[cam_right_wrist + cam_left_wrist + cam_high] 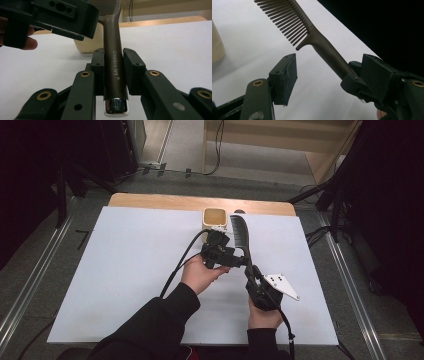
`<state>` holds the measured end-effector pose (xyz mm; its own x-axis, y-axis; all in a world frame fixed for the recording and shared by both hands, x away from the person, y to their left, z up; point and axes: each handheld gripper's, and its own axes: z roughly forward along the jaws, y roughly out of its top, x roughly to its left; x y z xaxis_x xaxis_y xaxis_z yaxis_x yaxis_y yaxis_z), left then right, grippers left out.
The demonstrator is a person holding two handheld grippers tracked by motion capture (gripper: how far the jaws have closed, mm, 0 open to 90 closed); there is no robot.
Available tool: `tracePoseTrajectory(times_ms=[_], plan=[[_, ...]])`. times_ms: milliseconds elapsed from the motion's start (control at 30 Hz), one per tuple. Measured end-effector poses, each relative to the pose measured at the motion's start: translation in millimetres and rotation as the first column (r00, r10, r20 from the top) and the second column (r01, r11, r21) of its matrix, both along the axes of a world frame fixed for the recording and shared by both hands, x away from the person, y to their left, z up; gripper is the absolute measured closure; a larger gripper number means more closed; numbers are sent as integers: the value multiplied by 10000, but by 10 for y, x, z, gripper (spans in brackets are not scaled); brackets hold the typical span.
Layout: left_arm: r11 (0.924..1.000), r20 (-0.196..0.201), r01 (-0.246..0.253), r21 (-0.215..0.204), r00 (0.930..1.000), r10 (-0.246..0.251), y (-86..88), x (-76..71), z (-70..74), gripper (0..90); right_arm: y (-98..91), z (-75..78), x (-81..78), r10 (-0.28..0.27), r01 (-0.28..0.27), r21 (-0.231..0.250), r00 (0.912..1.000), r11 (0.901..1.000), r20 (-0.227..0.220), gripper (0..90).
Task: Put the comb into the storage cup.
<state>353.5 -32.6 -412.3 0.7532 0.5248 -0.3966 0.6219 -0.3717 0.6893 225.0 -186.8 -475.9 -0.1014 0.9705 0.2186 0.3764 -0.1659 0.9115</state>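
Right gripper (113,72): jaws clamped on handle of dark comb (240,234) | comb: held above desk (125,270), teeth toward far side, near right of centre | left gripper (322,75): jaws apart, just left of comb handle, apparently not touching | cream cup (215,218): far centre, beside comb teeth.

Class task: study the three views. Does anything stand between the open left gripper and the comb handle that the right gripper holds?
Nothing visible does. The left gripper is open beside the comb, with bare white table behind; the right gripper clamps the handle's end.
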Motion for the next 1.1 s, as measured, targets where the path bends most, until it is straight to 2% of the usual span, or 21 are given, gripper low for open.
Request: tracePoseTrajectory(times_ms=[67, 333, 600, 667, 833, 1100], plan=[[9998, 13, -130, -116, 9999, 130, -22, 1, -5, 302, 8, -1, 3, -40, 40, 10, 10000, 10000, 47, 705], [9990, 0, -425, -108, 9991, 425, -86, 22, -40, 302, 44, 3, -1, -206, 207, -44, 9996, 9998, 201, 705], [9987, -132, -506, -91, 9986, 505, -165, 29, -87, 321, 77, 17, 10, -190, 191, -30, 9994, 9998, 274, 705], [9985, 63, -531, -131, 9986, 532, -179, 24, -93, 322, 83, 23, 10, -224, 223, 20, 9993, 9997, 305, 705], [9966, -376, -682, -456, 9971, 665, -202, 50, -123, 338, 93, 34, 7, -281, 280, 36, 9989, 9996, 388, 705], [9956, -424, -821, -459, 9959, 801, -236, 49, -152, 382, 108, 47, 9, -295, 290, 121, 9985, 9995, 460, 704]])
